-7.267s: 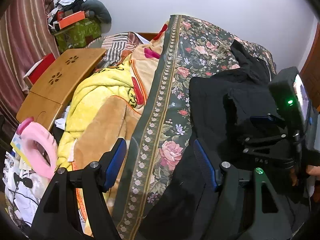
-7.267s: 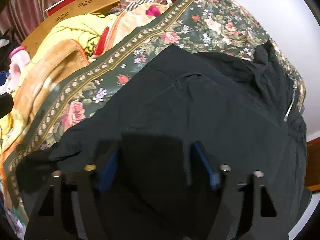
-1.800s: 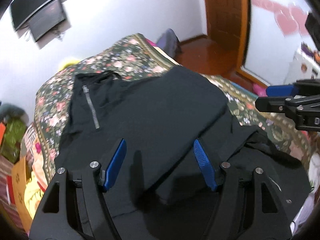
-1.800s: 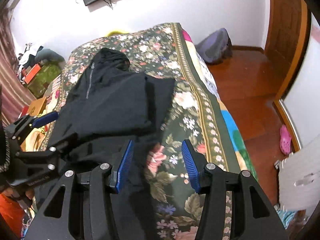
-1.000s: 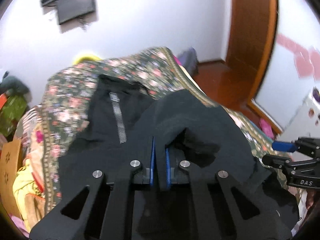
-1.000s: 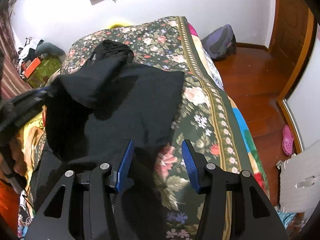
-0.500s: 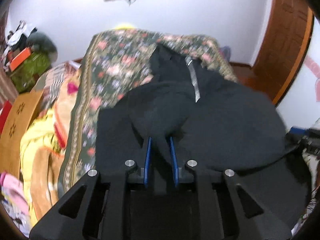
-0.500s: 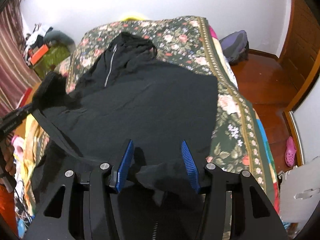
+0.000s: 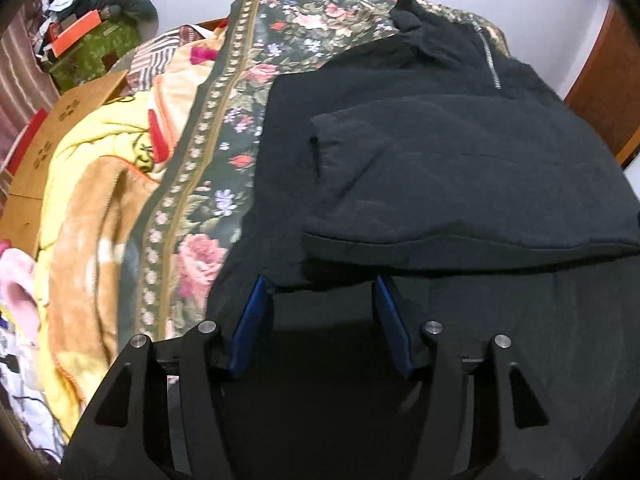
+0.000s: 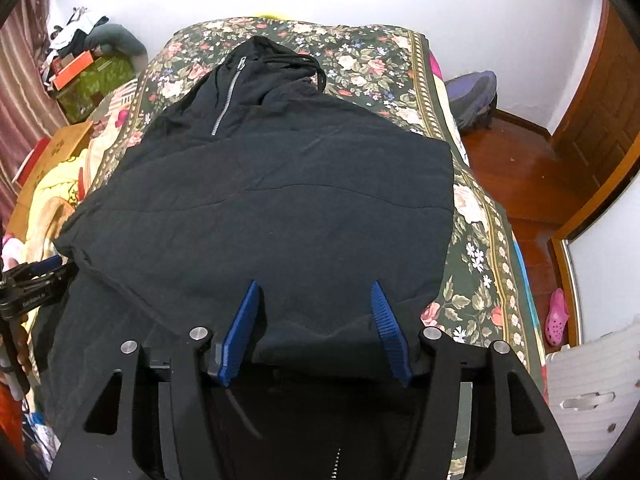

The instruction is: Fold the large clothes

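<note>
A floral bedspread point(image 10: 404, 68) — green, woven, rose-patterned — carries the black jacket point(image 10: 280, 208), matte and soft, folded across itself, metal zipper point(image 10: 226, 98) near the collar. Left gripper point(image 9: 320, 312) and right gripper point(image 10: 314, 316) — both released, blue ribbed pads spread over the hem.

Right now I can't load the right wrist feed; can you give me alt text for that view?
A black zip-neck garment lies spread on a floral bedspread, its lower part folded up over the body, zipper toward the far wall. The right gripper hovers open above the near fold; the left gripper shows at the left edge.
</note>
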